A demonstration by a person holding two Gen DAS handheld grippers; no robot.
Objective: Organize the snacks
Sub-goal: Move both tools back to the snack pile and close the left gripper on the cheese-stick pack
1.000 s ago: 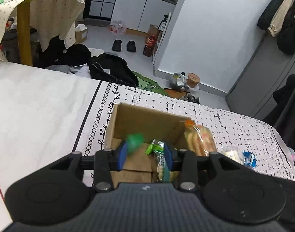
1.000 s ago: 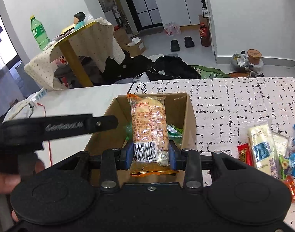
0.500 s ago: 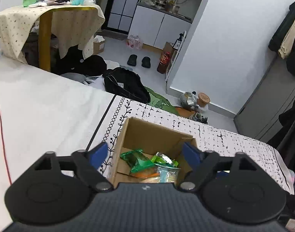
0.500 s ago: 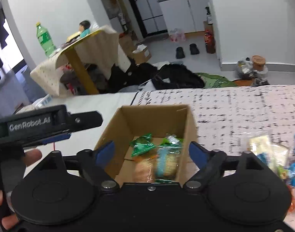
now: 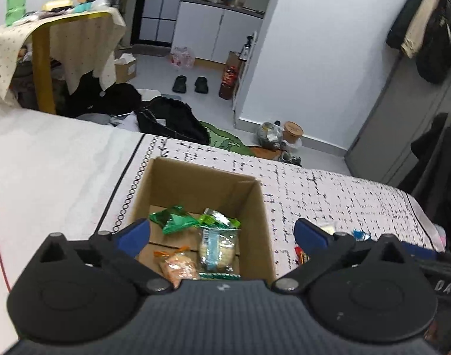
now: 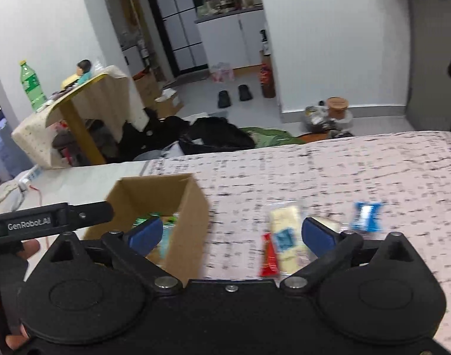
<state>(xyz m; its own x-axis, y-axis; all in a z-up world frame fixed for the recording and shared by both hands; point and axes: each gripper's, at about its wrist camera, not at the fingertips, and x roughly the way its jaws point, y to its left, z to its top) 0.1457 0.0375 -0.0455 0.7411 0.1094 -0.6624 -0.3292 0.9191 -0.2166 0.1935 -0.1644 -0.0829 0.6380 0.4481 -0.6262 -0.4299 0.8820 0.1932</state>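
An open cardboard box [image 5: 255, 207] stands on the patterned cloth and holds a green packet [image 5: 175, 222], a clear bread packet [image 5: 216, 245] and an orange packet [image 5: 178, 266]. My left gripper [image 5: 222, 235] is open and empty above the box's near side. My right gripper [image 6: 230, 235] is open and empty, right of the box [image 6: 193, 207], above loose snacks: a pale packet [image 6: 284, 233], a red packet [image 6: 268, 257] and a blue packet [image 6: 366, 216].
The patterned cloth [image 6: 358, 171] covers the table's right part; the left part is plain white [image 5: 48, 162]. The left gripper's handle [image 6: 48, 222] shows at the left of the right wrist view. Bags and slippers lie on the floor beyond the table.
Both grippers opened and dropped their snacks, the green packet and the bread packet, into the box. My right gripper then swung right toward the loose snacks.
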